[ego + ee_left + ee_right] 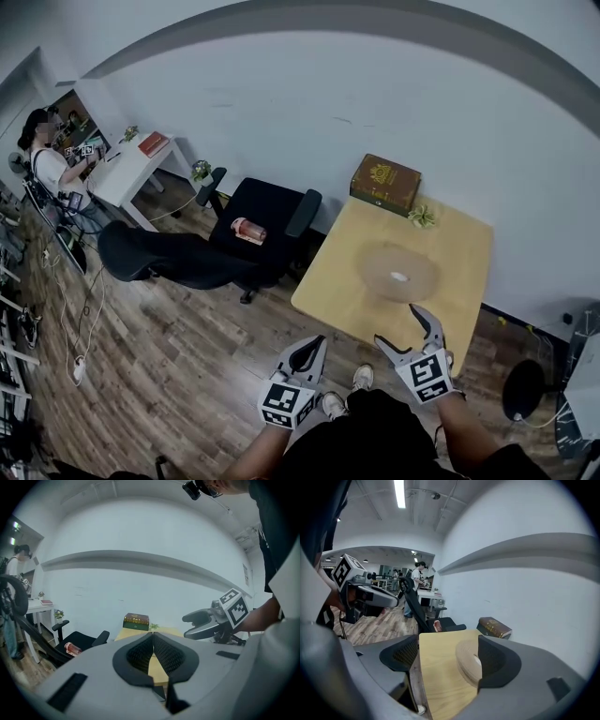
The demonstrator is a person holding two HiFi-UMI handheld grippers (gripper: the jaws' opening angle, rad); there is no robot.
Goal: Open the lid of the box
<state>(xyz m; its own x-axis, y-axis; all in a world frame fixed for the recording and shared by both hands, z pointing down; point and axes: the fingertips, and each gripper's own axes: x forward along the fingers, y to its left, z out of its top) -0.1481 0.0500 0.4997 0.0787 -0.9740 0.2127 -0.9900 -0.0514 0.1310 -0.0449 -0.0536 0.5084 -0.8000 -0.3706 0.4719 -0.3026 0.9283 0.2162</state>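
A flat round wooden box (pixel 398 272) with a small white knob on its lid lies on the light wooden table (pixel 337 281). A brown book-shaped box (pixel 385 183) stands at the table's far edge by the wall. My right gripper (pixel 403 330) hovers over the table's near edge, open and empty, short of the round box (pixel 466 660), which shows past the right gripper (pixel 447 644) jaws. My left gripper (pixel 314 347) hangs shut and empty off the table's near left corner. In the left gripper view its pads meet at the left gripper (pixel 153 637) tip, and the brown box (pixel 136 620) is far ahead.
A small green plant (pixel 422 217) sits beside the brown box. A black office chair (pixel 267 220) carrying a pink bottle (pixel 248 230) stands left of the table, with a second chair (pixel 159 253) behind it. A white desk (pixel 131 169) and a person (pixel 47 159) are at far left.
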